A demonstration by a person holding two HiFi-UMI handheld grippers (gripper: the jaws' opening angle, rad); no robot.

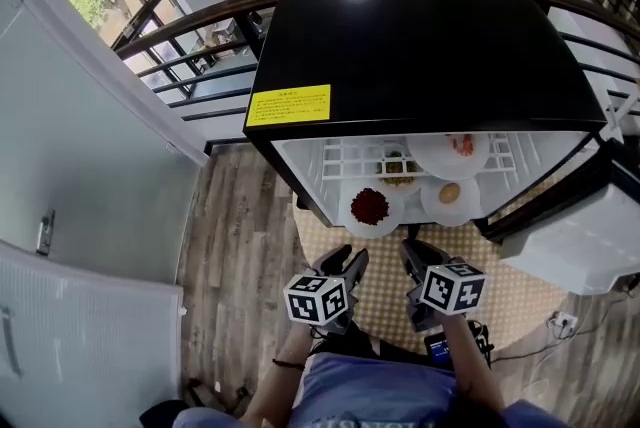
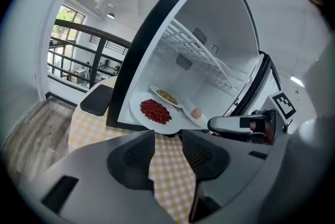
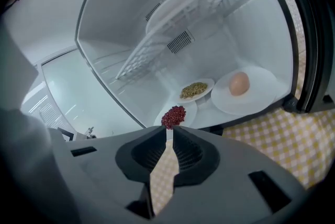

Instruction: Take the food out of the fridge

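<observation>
A small black fridge (image 1: 420, 46) stands open on a yellow checked cloth (image 1: 385, 281). On its floor sit a plate of red food (image 1: 370, 208), a plate with an egg (image 1: 450, 196) and a plate of greenish grains (image 1: 400, 171). Another plate (image 1: 452, 151) rests on the wire shelf above. My left gripper (image 1: 345, 268) hovers open and empty just before the red plate (image 2: 155, 111). My right gripper (image 1: 418, 254) is beside it, shut on nothing, pointing at the red food (image 3: 174, 116) with the egg (image 3: 239, 83) to its right.
The fridge door (image 1: 580, 246) hangs open at the right. A dark flat object (image 2: 97, 100) lies on the cloth left of the fridge. A railing (image 1: 180, 46) and window are behind, a white wall with a door (image 1: 60, 246) at the left.
</observation>
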